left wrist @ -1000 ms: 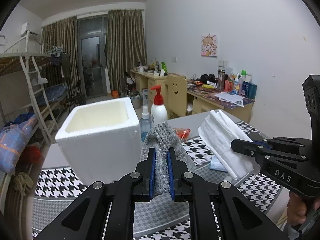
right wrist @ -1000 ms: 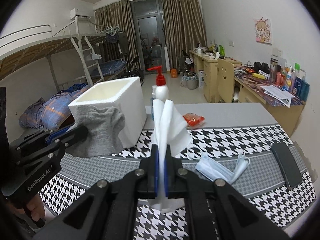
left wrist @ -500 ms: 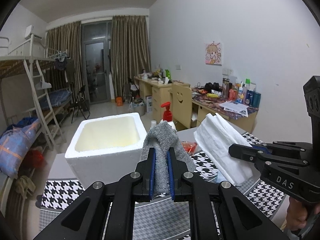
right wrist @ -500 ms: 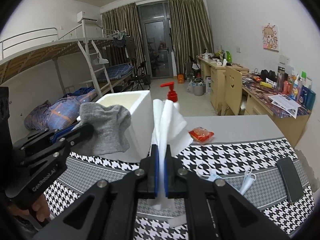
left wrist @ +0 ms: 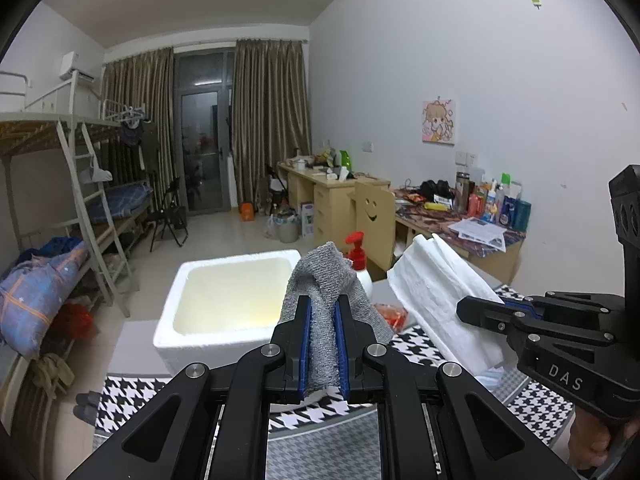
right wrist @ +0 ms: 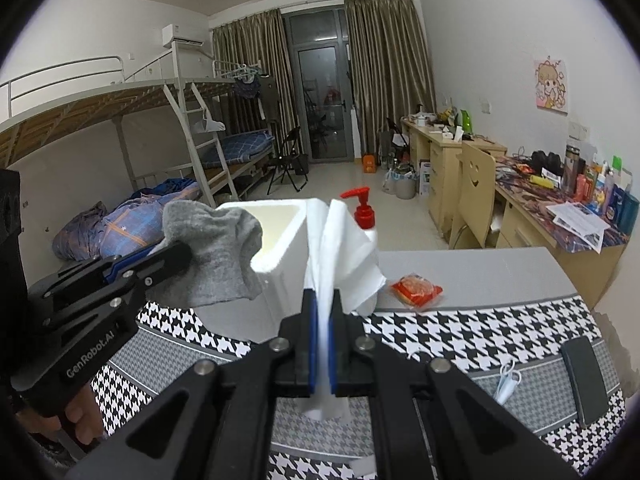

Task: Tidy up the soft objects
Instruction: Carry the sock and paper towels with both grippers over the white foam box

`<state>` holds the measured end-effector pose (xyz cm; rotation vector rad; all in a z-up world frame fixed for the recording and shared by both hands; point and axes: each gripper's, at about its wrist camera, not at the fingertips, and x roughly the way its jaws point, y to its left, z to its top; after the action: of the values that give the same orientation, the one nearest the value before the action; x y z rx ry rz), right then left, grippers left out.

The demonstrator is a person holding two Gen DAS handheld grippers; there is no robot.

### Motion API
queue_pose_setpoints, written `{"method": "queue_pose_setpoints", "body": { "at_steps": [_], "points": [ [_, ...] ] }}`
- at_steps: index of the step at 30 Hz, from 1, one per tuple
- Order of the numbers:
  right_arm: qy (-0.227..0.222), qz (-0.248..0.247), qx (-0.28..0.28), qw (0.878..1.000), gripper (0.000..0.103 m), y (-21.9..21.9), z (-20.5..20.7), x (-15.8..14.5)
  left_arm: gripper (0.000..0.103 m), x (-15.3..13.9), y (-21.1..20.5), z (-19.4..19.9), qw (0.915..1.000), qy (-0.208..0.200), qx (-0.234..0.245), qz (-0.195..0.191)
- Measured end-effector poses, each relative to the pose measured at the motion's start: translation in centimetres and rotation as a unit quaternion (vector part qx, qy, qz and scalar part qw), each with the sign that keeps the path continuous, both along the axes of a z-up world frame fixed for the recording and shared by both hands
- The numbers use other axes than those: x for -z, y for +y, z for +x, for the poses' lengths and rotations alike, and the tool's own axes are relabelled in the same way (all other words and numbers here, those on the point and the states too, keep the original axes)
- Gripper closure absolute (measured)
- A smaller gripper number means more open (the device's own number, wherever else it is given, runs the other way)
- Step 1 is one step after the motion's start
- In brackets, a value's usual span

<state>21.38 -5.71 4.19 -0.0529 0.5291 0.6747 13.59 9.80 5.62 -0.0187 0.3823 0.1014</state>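
Observation:
My left gripper [left wrist: 322, 308] is shut on a grey knitted cloth [left wrist: 326, 280] and holds it in the air beside the near rim of an open white foam box [left wrist: 232, 292]. In the right wrist view the grey cloth [right wrist: 218, 254] hangs just left of the box [right wrist: 280, 240]. My right gripper [right wrist: 323, 300] is shut on a folded white tissue [right wrist: 340, 256], held up in front of the box. In the left wrist view the tissue [left wrist: 440, 300] is at the right, level with the grey cloth.
A red-pump soap bottle [right wrist: 366, 220] stands behind the box. A red snack packet [right wrist: 416, 288], a blue face mask [right wrist: 506, 380] and a black phone [right wrist: 586, 380] lie on the houndstooth table mat [right wrist: 460, 332]. Desks and a chair are at the right, a bunk bed at the left.
Both grippers have risen with their loads. The box now shows from higher up, with its inside visible. The grey cloth has come up level with the box rim.

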Motion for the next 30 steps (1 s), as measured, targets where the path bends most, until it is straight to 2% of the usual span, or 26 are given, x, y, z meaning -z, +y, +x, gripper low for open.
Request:
{"method": "queue_pose_setpoints", "body": {
  "at_steps": [30],
  "points": [
    [-0.014,-0.009,-0.024,1.0,0.096,5.2,2.5,-3.1,0.091,-1.6,4.3,4.0,0.9983,0.006,-0.057,0.005]
  ]
}}
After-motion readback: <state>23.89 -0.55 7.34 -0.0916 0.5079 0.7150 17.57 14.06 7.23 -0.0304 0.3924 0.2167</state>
